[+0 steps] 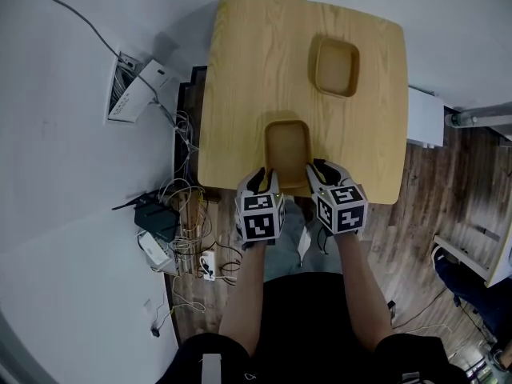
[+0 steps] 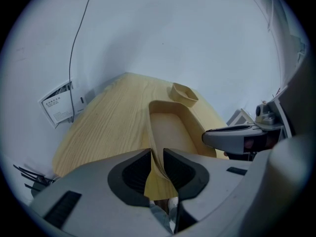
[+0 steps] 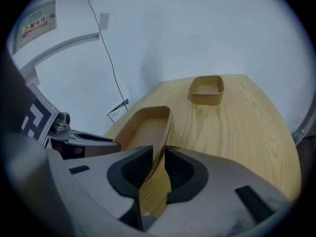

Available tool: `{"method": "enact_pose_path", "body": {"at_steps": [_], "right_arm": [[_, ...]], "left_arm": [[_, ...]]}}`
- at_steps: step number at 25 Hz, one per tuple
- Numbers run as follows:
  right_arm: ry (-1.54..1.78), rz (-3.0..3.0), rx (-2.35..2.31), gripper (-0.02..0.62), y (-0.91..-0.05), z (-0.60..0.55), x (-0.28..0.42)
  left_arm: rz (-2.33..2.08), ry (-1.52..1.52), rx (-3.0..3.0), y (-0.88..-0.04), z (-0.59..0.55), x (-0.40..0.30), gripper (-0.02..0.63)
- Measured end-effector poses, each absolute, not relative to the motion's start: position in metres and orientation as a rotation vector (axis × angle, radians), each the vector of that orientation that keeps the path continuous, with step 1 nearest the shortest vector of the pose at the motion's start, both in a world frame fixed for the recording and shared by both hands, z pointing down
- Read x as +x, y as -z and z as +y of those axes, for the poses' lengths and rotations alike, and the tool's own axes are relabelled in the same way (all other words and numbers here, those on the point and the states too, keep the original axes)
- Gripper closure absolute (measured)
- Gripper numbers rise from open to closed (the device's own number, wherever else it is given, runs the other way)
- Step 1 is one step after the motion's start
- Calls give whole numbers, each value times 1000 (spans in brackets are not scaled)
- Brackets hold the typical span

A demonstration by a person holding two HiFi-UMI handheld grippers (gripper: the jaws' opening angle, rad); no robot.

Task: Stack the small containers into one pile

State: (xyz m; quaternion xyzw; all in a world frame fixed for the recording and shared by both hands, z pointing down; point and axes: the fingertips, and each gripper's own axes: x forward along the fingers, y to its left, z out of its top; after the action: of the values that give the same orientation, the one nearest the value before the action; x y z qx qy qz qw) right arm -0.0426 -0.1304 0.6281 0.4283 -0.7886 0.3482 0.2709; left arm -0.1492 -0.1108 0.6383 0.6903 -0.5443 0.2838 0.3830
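Two small tan containers stand on the wooden table (image 1: pixel 240 70). The near container (image 1: pixel 288 152) lies at the table's front edge, and its near corners reach between both grippers' jaws. My left gripper (image 1: pixel 264 184) straddles that container's left wall (image 2: pixel 157 154); its pads flank the thin wall loosely. My right gripper (image 1: pixel 318 176) straddles the right wall (image 3: pixel 160 159) the same way, with a slim gap at the pads. The far container (image 1: pixel 336 66) (image 2: pixel 184 94) (image 3: pixel 206 90) stands alone toward the table's back right, with nothing in it.
A white wall runs along the left, with an open wall socket box (image 1: pixel 128 86) and a tangle of cables and power strips (image 1: pixel 180 234) on the floor below. Wood flooring (image 1: pixel 432 206) lies to the right. My arms and dark-clothed body fill the lower middle.
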Motion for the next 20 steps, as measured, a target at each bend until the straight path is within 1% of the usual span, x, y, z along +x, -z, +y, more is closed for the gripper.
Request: {"method": "enact_pose_path", "body": {"at_steps": [5, 12, 20], "right_arm": [[-967, -2109, 1140, 500, -637, -131, -46], [-999, -2102, 1139, 505, -640, -133, -47], [-971, -2124, 1175, 512, -624, -143, -43]], "left_arm": [[-1368, -717, 1753, -645, -115, -148, 514], [-1345, -686, 1755, -646, -120, -146, 525], [-1364, -668, 1793, -630, -131, -141, 526]]}}
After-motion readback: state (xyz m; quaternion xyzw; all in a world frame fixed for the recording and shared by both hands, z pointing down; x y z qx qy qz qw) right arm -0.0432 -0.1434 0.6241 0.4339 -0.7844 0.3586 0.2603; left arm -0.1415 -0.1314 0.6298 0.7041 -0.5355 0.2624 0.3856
